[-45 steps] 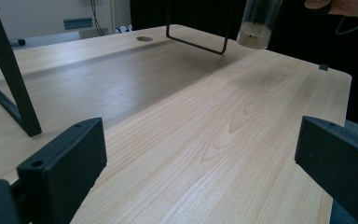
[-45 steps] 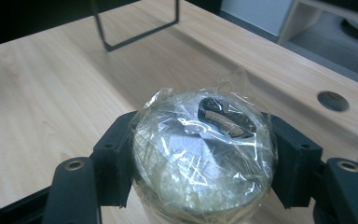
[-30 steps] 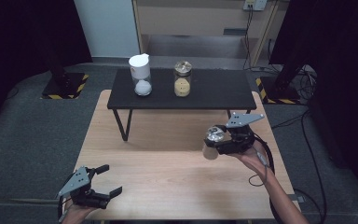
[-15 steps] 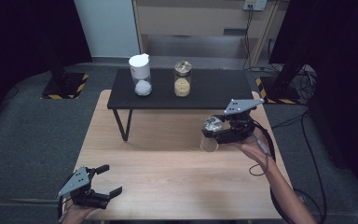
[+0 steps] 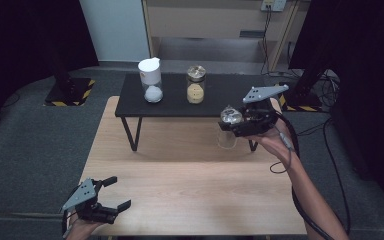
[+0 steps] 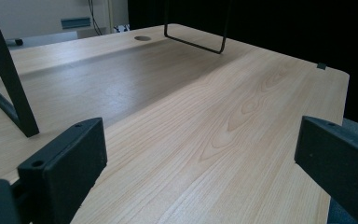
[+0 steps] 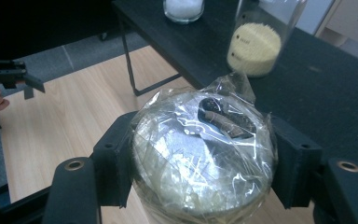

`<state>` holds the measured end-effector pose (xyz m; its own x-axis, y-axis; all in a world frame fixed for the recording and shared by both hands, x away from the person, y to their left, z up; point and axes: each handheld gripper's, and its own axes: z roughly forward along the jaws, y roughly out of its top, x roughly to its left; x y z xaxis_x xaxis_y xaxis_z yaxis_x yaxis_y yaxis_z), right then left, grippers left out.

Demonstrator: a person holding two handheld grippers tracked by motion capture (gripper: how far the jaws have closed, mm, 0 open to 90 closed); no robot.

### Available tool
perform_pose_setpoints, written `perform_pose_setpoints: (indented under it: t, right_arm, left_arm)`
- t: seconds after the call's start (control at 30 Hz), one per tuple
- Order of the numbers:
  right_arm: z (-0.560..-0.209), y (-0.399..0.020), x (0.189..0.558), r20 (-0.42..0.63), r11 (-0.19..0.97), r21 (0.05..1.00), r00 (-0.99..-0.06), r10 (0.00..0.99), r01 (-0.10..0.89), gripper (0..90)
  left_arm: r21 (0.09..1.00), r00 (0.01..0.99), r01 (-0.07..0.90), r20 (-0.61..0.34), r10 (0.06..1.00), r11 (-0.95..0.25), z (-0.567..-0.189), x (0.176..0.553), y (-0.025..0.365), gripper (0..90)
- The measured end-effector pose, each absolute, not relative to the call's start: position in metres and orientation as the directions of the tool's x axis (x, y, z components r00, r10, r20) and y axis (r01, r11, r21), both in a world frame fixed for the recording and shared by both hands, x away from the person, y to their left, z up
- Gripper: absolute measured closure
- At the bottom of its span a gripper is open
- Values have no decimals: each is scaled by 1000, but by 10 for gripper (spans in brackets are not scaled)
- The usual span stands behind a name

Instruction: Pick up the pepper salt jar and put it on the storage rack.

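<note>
Your right gripper [image 7: 200, 163] grips the film-capped jar [image 7: 204, 158] between its fingers, carrying it — next, set it beyond them on the black shelf [image 5: 220, 92], while your left gripper [image 5: 111, 196] idles open.

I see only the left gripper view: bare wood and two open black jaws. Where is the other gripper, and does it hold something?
Observer: In the high view the right gripper is up near the right end of the black shelf. It is shut on a clear jar.
Operator: Is the jar open at the top?
Observer: No. The right gripper view shows clear plastic wrap stretched over its mouth.
Operator: What stands on the shelf?
Observer: Two jars: a white-lidded jar with white contents at the left, and a jar of yellow grains beside it.
Operator: And my gripper?
Observer: The left gripper hangs over the near left corner of the wooden table.
</note>
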<state>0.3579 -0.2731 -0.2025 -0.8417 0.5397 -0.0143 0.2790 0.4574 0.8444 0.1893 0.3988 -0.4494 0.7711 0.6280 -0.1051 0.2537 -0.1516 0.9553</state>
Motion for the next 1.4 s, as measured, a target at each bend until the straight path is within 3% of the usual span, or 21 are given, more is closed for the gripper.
perform_pose_setpoints:
  t: [0.7, 1.4]
  right_arm:
    - [-166, -265, 382, -37, 443, 845, -794, 606, 298, 351]
    - [-155, -253, 408, -53, 377, 856, -665, 745, 354, 351]
  left_arm:
    - [955, 770, 256, -109, 629, -149, -450, 190, 399, 15]
    - [956, 768, 257, -111, 631, -144, -450, 189, 401, 15]
